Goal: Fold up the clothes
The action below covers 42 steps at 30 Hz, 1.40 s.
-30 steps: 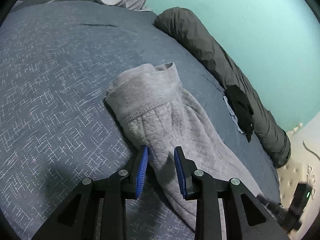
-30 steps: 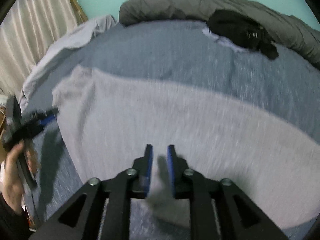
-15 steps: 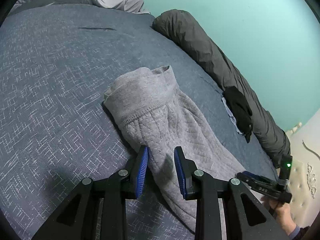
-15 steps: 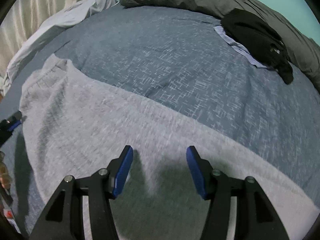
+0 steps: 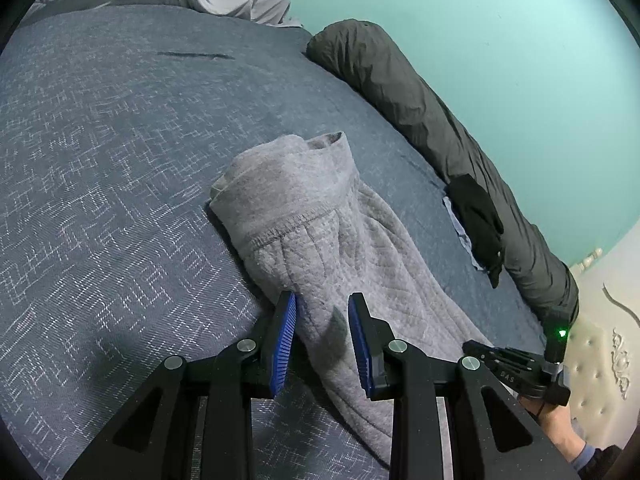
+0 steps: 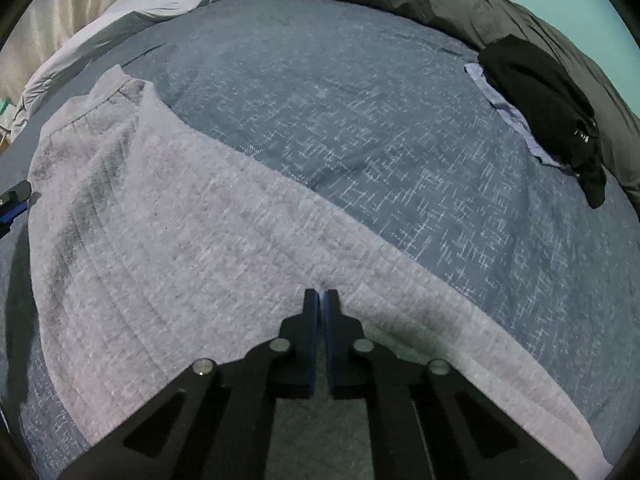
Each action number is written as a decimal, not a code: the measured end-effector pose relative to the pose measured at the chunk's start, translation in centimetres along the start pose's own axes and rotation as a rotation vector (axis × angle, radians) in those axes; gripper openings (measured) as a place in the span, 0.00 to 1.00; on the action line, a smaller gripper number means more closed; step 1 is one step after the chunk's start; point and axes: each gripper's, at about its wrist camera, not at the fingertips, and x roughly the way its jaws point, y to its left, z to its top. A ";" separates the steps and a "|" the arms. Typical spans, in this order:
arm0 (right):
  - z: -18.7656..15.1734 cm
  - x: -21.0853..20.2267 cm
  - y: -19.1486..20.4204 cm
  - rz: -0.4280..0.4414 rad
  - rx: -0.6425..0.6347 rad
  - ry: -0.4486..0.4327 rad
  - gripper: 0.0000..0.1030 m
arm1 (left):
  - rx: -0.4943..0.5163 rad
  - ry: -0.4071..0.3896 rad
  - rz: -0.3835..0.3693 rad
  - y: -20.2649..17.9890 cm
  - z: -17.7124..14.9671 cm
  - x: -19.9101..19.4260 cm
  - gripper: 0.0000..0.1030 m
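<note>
Right wrist view: the right gripper (image 6: pixel 321 300) is seen with its jaws brought together on the far edge of the grey garment (image 6: pixel 168 240), where half a second ago they stood wide apart above the cloth. A pinch of fabric appears to be caught between the pads, though how much is held cannot be told. Ahead of this gripper only the blue bedspread (image 6: pixel 360 112) is shown; to its left the garment is spread long and fairly flat across the bed, its waistband at the far left end.

In the left wrist view, the left gripper (image 5: pixel 322 320) is held with its jaws apart, a ridge of the same garment lying between the pads unclamped, as it was a second ago. Farther ahead and to the right, a black garment (image 5: pixel 478 216) rests against a dark rolled duvet (image 5: pixel 420 112).

The fresh closing suggests that an edge has been taken for a fold.
</note>
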 end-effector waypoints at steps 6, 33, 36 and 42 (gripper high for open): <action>1.1 -1.0 -0.4 -0.042 0.013 -0.056 0.02 | -0.003 -0.002 0.001 0.0 0.0 -0.1 0.29; -6.9 -7.8 -9.5 -0.059 0.373 -0.198 0.11 | -0.027 0.005 0.005 -0.6 -0.2 0.1 0.45; -11.3 -10.6 -12.8 -0.105 0.466 -0.219 0.15 | -0.015 0.007 0.001 -1.2 -0.4 -0.1 0.45; -21.8 -15.2 -21.4 -0.217 0.701 -0.218 0.34 | -0.003 0.018 -0.013 -2.5 -1.2 -0.7 0.45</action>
